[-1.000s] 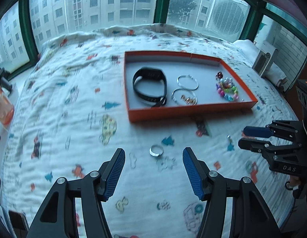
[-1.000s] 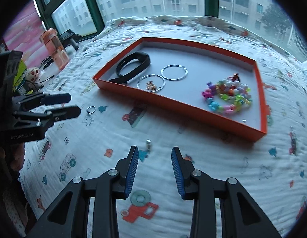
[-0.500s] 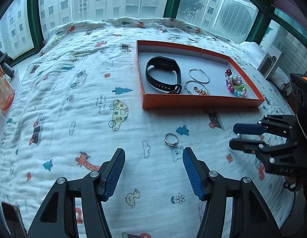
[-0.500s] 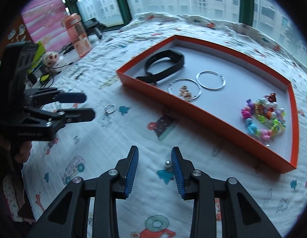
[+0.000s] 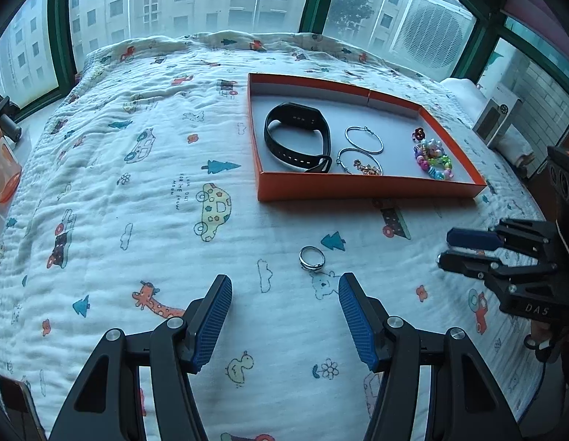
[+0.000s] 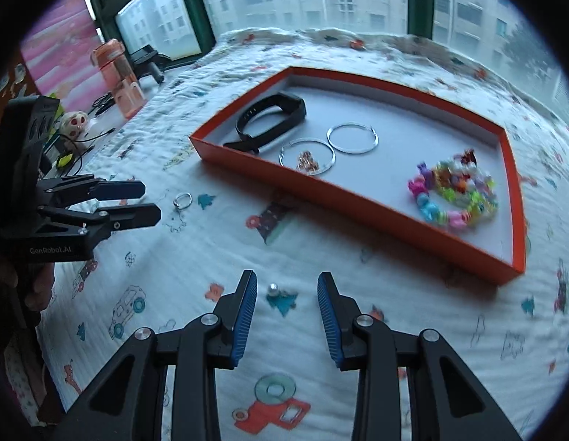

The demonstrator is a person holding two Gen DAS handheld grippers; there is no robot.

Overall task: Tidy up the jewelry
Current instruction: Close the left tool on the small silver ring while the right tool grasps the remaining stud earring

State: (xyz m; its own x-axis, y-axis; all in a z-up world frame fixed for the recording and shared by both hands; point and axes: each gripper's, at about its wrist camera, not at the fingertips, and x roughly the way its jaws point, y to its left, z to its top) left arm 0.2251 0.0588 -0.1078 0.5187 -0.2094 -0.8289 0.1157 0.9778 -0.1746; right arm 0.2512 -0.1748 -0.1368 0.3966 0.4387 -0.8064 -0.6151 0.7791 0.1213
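Bed quilt, orange tray mostly filled. Pickup step: left gripper spread short of ring; right gripper spread around pearl stud. Next: lower, pinch precisely.

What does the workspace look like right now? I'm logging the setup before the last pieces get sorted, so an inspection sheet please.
Surface: printed quilt over a bed.
Job's things: orange tray holds black band, two hoops, beaded bracelet; silver ring and small stud lie loose on the quilt.
Clutter: orange bottle, small toy at bedside.
Grippers: left gripper open before the ring; right gripper open around the stud.
Cables: black leads at bedside.
Surroundings: windows, apartment blocks outside.
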